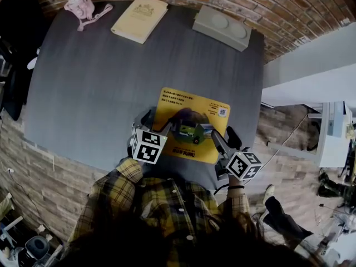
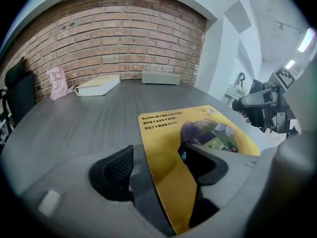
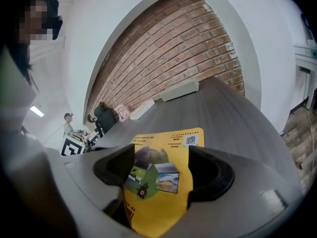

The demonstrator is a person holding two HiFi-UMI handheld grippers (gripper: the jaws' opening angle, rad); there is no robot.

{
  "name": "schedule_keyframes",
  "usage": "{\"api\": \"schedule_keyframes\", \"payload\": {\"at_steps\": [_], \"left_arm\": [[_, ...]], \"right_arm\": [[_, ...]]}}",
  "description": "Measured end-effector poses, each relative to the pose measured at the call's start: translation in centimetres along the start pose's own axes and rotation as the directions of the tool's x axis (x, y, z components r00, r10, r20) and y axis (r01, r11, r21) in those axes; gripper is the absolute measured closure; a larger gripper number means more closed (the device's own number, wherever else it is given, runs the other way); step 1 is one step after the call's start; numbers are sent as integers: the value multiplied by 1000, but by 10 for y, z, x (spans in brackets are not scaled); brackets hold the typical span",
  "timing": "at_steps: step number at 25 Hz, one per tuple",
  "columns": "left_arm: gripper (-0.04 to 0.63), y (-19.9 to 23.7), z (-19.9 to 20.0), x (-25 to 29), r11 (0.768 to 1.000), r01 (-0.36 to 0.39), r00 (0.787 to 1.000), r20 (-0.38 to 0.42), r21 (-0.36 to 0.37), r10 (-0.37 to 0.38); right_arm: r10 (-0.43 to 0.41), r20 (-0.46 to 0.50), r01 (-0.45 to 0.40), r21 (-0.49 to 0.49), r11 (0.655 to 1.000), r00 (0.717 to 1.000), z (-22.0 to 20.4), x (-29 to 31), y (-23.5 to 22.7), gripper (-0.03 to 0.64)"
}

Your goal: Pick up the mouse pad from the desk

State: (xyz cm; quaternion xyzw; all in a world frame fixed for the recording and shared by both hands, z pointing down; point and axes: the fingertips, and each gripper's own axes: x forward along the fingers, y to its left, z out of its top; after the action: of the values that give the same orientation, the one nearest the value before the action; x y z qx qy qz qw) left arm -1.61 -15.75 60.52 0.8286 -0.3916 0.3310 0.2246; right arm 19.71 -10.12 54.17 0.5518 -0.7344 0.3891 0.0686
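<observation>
Down at the near edge of the gray desk (image 1: 111, 82) sits the mouse pad (image 1: 189, 107), lying flat right in front of the person's plaid shirt (image 1: 161, 204). Writing first: the pad has a few rows of tiny black print along its far side, a small QR code (image 1: 222, 112) in the far right corner, and one bolder dark word by the near edge. None of it is sharp enough for me to read. The cream book (image 1: 139, 18) at the back has some kind of emblem on the cover, also unreadable.

The pad itself is a bright yellow, thin rectangle with rounded corners. In the middle there's a printed picture: a dark purplish blob, green patches and a little box shape.

Left gripper (image 1: 158, 124): jaws spread apart, with the pad's near left part showing in the gap in the left gripper view (image 2: 158, 165). Right gripper (image 1: 225, 139): same deal, jaws apart over the near right part, and the picture on the pad fills the gap in its own view (image 3: 161, 167). Neither one is pinching it.

Also at the back of the desk are a flat gray box (image 1: 221, 28) and a pink thing with a cord (image 1: 80, 4), all well away from the pad. A brick wall (image 2: 124, 33) stands behind.
</observation>
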Motion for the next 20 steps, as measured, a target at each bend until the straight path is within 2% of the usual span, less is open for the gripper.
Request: {"api": "schedule_keyframes", "payload": {"at_steps": [10, 20], "left_arm": [[267, -2, -12, 11, 1000, -3, 999, -47, -4, 3], [259, -2, -11, 11, 1000, -2, 997, -71, 1, 2]], "right_arm": [[34, -20, -32, 55, 998, 999, -8, 3, -3, 299], [19, -52, -10, 164, 986, 998, -16, -1, -17, 298]]}}
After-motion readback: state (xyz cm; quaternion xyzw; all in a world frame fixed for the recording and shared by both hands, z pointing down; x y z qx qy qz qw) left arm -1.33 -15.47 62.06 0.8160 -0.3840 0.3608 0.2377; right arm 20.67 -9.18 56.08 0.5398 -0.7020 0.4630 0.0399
